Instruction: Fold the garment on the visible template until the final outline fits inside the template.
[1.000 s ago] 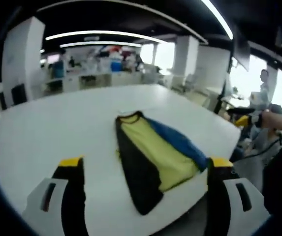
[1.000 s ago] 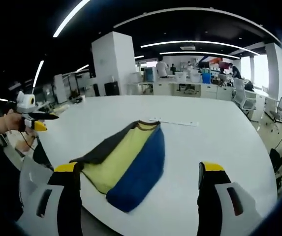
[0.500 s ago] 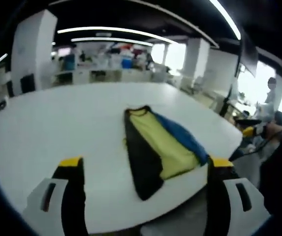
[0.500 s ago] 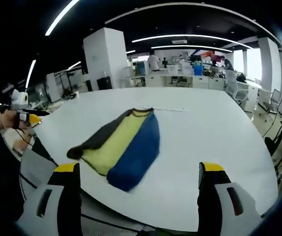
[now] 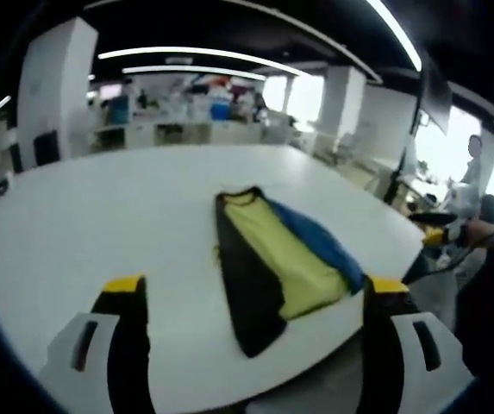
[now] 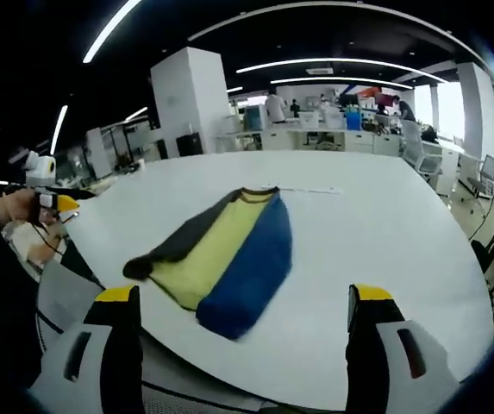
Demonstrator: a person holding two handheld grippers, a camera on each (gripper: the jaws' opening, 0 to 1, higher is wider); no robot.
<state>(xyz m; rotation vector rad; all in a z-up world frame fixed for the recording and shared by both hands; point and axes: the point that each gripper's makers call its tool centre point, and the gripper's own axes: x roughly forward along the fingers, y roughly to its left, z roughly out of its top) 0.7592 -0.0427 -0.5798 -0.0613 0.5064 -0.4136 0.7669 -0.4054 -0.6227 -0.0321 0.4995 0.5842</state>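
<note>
Your white bench (image 5: 83, 216) (image 6: 384, 233) takes up most of both views, round-edged and set in an open office. The garment (image 5: 272, 267) (image 6: 221, 254) lies flat on it near the edge closest to you (folded lengthwise into a narrow shape showing black, yellow and blue bands, with the collar end pointing away from you). Your left hand-held gripper (image 5: 251, 297) is held back from the bench edge, jaws wide apart and holding nothing; the garment shows between them. Your right hand-held gripper (image 6: 242, 306) is likewise spread wide and empty, clear of the cloth. A thin pale strip (image 6: 307, 190) lies on the bench just beyond the collar.
</note>
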